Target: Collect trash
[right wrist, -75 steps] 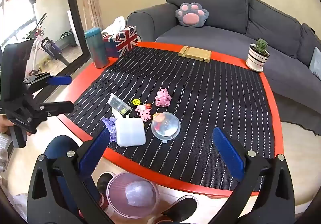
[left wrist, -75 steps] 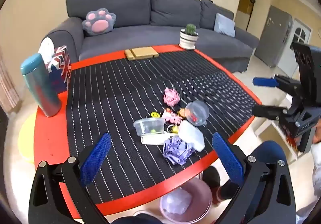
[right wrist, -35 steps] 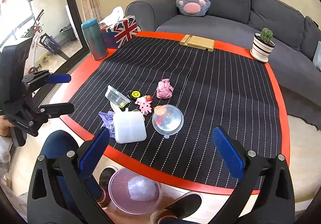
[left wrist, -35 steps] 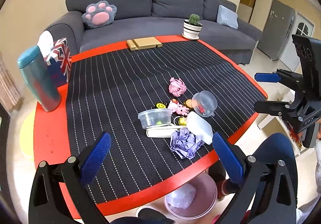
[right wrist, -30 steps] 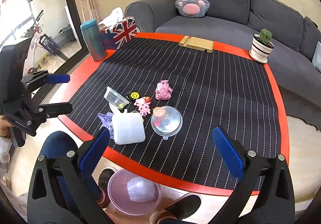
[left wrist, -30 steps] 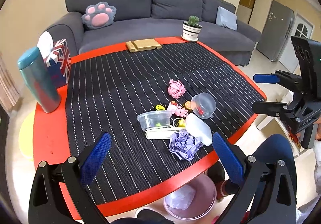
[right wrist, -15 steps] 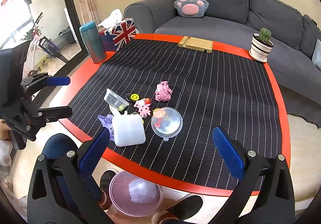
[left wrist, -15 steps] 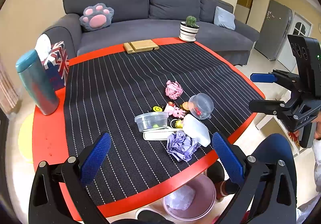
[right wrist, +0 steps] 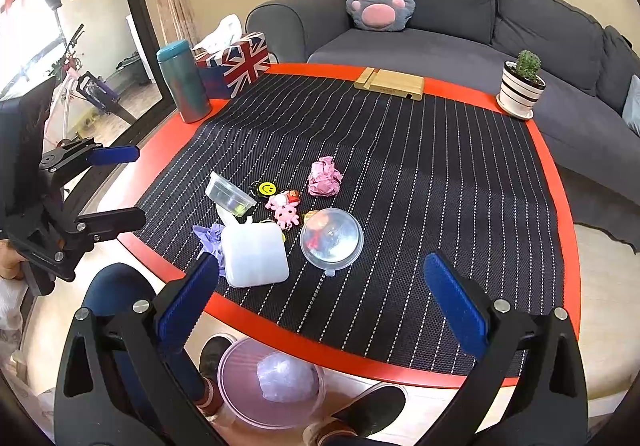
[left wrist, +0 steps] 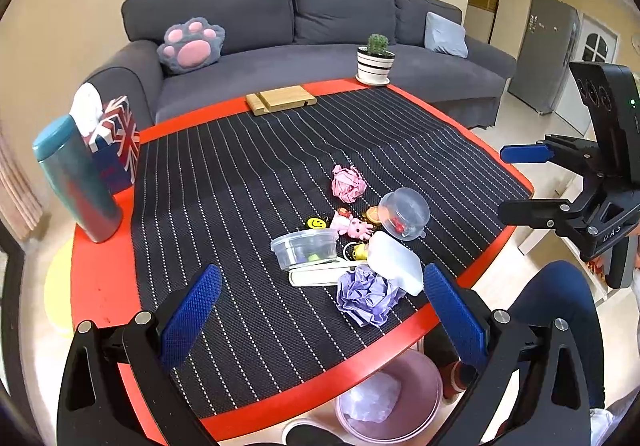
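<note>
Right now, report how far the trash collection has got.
Done: one pale crumpled wad already lies in the pink bin under the table edge. In hand: nothing; the left claw and right claw are both open and empty. Left: the purple paper ball and pink paper ball on the mat.

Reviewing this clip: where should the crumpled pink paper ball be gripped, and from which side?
Grip the crumpled pink paper ball across its middle, coming from above. It is a squashable lump with no handle, lying alone on the black striped mat, apart from the pink toy octopus and clear round plastic lid. The open right hand-held gripper probably suits.
</note>
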Demonstrator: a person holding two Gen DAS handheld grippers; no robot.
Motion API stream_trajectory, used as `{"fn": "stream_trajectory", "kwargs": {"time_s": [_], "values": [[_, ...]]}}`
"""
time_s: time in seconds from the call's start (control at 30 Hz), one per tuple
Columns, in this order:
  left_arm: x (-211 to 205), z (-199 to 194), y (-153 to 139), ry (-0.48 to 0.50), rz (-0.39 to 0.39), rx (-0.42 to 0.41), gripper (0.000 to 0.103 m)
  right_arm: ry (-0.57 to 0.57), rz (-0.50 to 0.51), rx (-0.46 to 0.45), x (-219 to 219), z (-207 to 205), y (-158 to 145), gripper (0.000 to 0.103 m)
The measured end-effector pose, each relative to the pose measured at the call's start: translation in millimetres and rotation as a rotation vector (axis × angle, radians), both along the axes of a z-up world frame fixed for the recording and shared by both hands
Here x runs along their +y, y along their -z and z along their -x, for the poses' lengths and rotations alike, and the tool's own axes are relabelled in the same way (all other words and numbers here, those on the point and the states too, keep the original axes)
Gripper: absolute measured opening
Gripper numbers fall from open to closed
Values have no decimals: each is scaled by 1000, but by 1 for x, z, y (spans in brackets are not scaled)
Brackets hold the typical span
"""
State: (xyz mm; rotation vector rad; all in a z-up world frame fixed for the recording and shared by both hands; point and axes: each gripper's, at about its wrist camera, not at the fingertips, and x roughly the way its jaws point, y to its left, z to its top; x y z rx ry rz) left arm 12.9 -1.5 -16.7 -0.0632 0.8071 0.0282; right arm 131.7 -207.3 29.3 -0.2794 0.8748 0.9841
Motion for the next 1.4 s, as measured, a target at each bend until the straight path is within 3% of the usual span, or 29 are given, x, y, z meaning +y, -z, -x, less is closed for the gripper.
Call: {"fn": "stream_trajectory", "kwargs": {"time_s": [0.5, 1.4], "values": [[0, 0, 1, 9, 18, 9, 97, -10, 13, 9, 5, -8, 3, 100], [2, 8, 3, -15, 17, 27, 97, -164, 225, 132, 74, -58, 61, 99]]}}
